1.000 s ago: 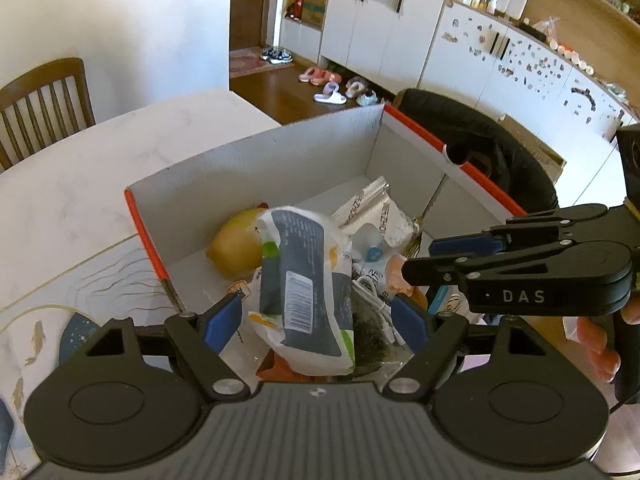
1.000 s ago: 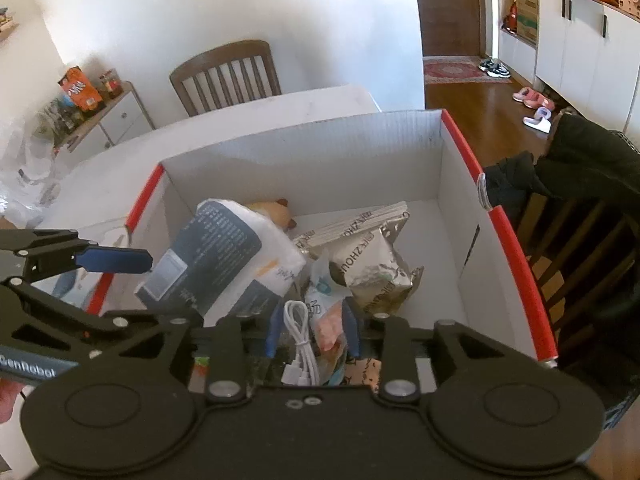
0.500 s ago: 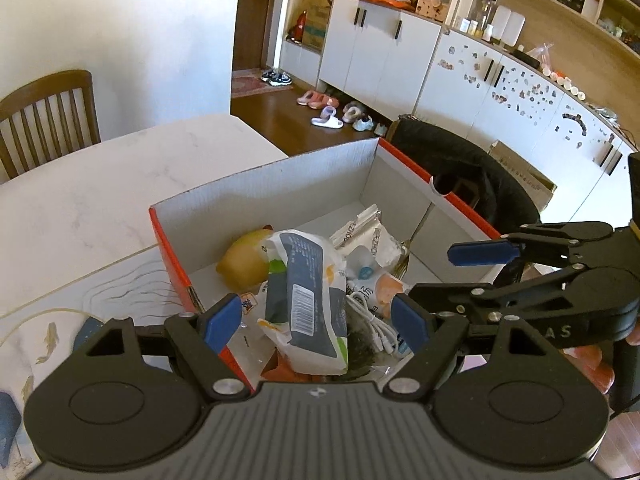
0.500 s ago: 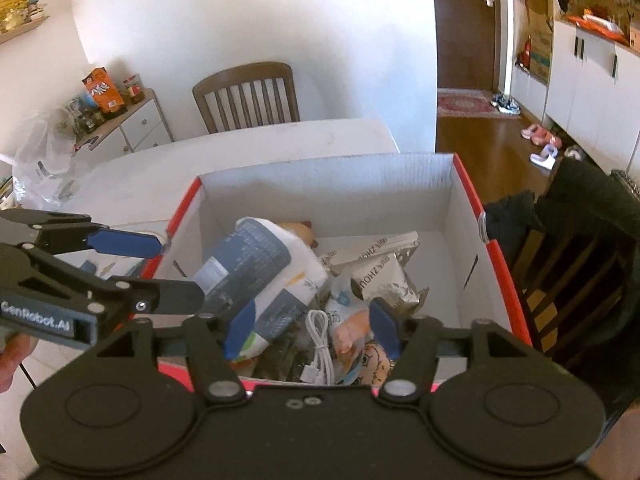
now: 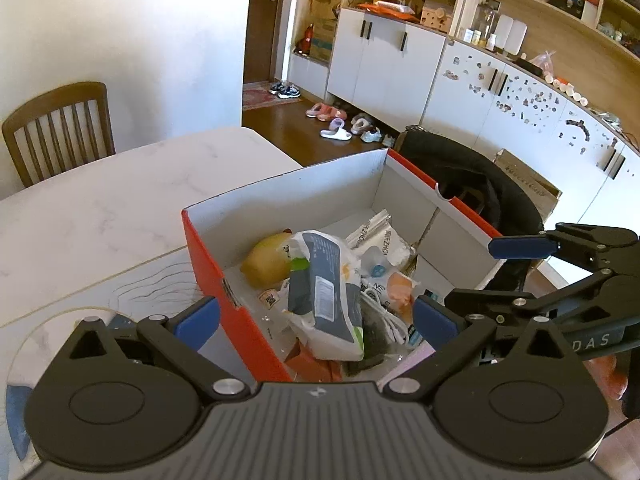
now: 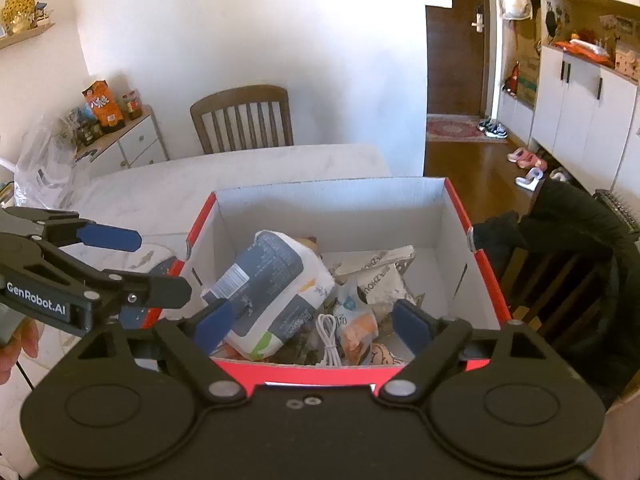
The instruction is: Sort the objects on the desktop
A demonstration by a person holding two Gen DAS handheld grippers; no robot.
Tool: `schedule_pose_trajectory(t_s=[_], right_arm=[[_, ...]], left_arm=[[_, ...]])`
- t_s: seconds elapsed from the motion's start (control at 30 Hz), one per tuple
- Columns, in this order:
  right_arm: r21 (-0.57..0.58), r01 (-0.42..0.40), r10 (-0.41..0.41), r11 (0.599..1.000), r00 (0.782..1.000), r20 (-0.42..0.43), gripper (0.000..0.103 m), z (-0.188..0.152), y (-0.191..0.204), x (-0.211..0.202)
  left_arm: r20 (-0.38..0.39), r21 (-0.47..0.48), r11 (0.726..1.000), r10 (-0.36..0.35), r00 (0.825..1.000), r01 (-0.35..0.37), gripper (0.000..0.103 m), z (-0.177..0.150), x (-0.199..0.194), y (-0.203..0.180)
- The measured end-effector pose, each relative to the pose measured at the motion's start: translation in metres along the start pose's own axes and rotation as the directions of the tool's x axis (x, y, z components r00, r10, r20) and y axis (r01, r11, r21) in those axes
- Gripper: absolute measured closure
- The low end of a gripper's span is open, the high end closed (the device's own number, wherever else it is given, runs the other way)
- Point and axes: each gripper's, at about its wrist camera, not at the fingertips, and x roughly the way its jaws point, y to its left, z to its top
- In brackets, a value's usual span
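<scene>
A red-edged cardboard box [image 5: 412, 172] [image 6: 332, 196] stands on the white marble table. In it lie a dark-blue and white pouch [image 5: 324, 296] [image 6: 272, 292], a yellow fruit-shaped toy [image 5: 266, 260], silver snack bags [image 6: 380, 276], a white cable [image 6: 330, 336] and an orange packet [image 5: 400, 292]. My left gripper [image 5: 316, 322] is open and empty, above the box's near left corner. My right gripper [image 6: 312, 326] is open and empty, above the box's near edge. Each gripper shows in the other's view, the right one [image 5: 560, 276] and the left one [image 6: 80, 268].
A printed mat [image 5: 132, 292] lies on the table left of the box. A wooden chair [image 6: 244, 120] stands behind the table. A chair with a black coat [image 6: 576, 240] is at the right. A cabinet with snacks [image 6: 112, 136] stands at the back left.
Both grippers have drawn back and up from the box. The right gripper opened and let go of the cable, which now lies in the box. The left stays open.
</scene>
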Motion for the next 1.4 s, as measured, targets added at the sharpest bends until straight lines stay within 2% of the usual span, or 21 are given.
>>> schedule_pose_trajectory(t_s=[0.1,0.4,0.73,1.4], right_arm=[[-0.008,0.015,-0.015,1.0,1.0,0.011,0.011,-0.005,0.008,-0.007],[-0.008,0.055,-0.055,0.998,0.998,0.006,0.01,-0.019,0.035,-0.02],[0.05,0.092,-0.092,0.995,0.996,0.003,0.009,-0.03,0.048,-0.025],[0.08,0.118,-0.119,0.99,0.993,0.006,0.009,-0.043,0.061,-0.025]], left_arm=[[0.0,0.006,1.0,-0.003,1.0,0.003,0.0,-0.004,-0.007,0.002],[-0.017,0.02,0.999,-0.028,0.999,0.028,0.0,-0.021,-0.024,0.009],[-0.017,0.046,0.998,-0.045,0.999,0.046,0.0,-0.031,-0.034,0.018],[0.005,0.112,0.994,-0.001,1.0,0.0,0.0,-0.044,-0.046,0.016]])
